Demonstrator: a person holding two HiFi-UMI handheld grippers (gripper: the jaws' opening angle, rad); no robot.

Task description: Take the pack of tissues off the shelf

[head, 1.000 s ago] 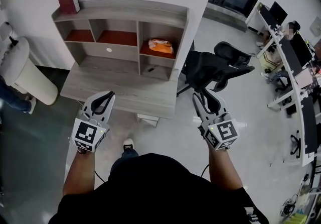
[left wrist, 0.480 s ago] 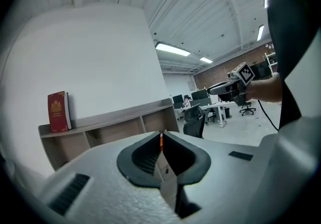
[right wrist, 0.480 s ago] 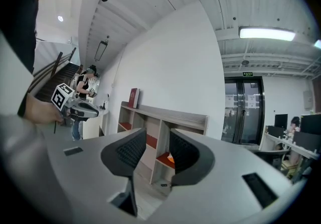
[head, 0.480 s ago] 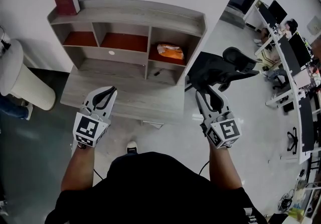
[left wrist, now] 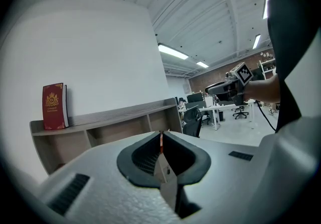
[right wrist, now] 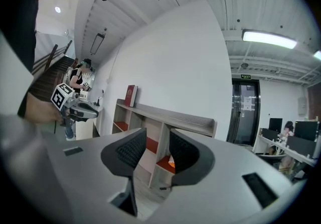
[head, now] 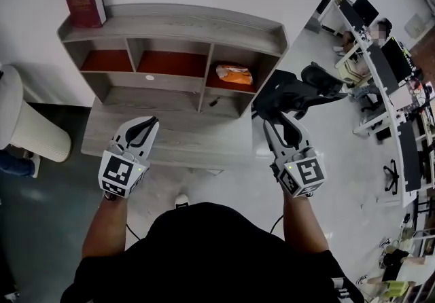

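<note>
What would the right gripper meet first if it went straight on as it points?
Most likely the shelf's right compartment holding the orange tissue pack, which shows between the right gripper's open jaws. The black chair stands near that line, so depth is uncertain.

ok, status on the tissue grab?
Left hand-held gripper shut, right hand-held gripper open, both empty. Orange tissue pack in right cubby, grey shelf. Nothing blocking it.

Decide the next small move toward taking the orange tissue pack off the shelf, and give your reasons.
Probably push the right gripper forward toward the right-hand compartment of the shelf. The tissue pack lies in that compartment. The right gripper view shows it through the gap between the open, empty jaws, and the gripper is well short of the shelf.
</note>
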